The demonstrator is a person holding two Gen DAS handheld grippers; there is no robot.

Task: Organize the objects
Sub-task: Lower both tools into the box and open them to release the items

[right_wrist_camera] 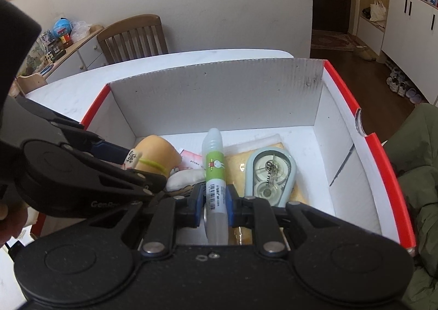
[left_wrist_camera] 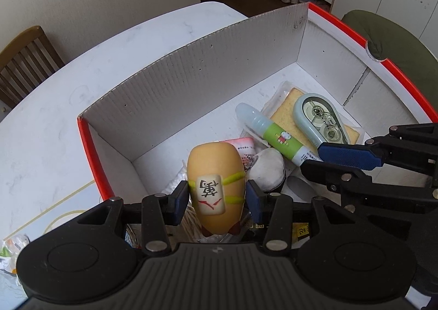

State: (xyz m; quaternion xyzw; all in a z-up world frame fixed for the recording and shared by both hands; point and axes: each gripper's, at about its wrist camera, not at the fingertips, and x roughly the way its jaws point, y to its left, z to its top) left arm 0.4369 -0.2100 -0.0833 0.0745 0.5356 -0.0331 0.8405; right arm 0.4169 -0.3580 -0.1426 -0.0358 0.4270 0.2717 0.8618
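Observation:
A white cardboard box with a red rim [left_wrist_camera: 191, 85] [right_wrist_camera: 219, 96] stands on the white table. My left gripper [left_wrist_camera: 216, 197] [right_wrist_camera: 142, 166] is shut on a yellow squishy toy [left_wrist_camera: 215, 170] [right_wrist_camera: 156, 149] with a white character tile, low in the box's near left corner. To its right, my right gripper [right_wrist_camera: 215, 204] [left_wrist_camera: 312, 159] is shut on the lower end of a green-labelled glue pen [right_wrist_camera: 215, 162] [left_wrist_camera: 276, 134], whose clear cap points toward the far wall. The pen lies over the things on the box floor.
In the box lie a pale blue correction tape [left_wrist_camera: 320, 118] [right_wrist_camera: 271, 173] on a wrapped yellow cake slice [left_wrist_camera: 284, 112], a white round object [left_wrist_camera: 267, 170] and a pink packet [left_wrist_camera: 243, 148]. A wooden chair [right_wrist_camera: 131, 36] stands behind the table [left_wrist_camera: 109, 49]. Green fabric [right_wrist_camera: 416, 173] is at right.

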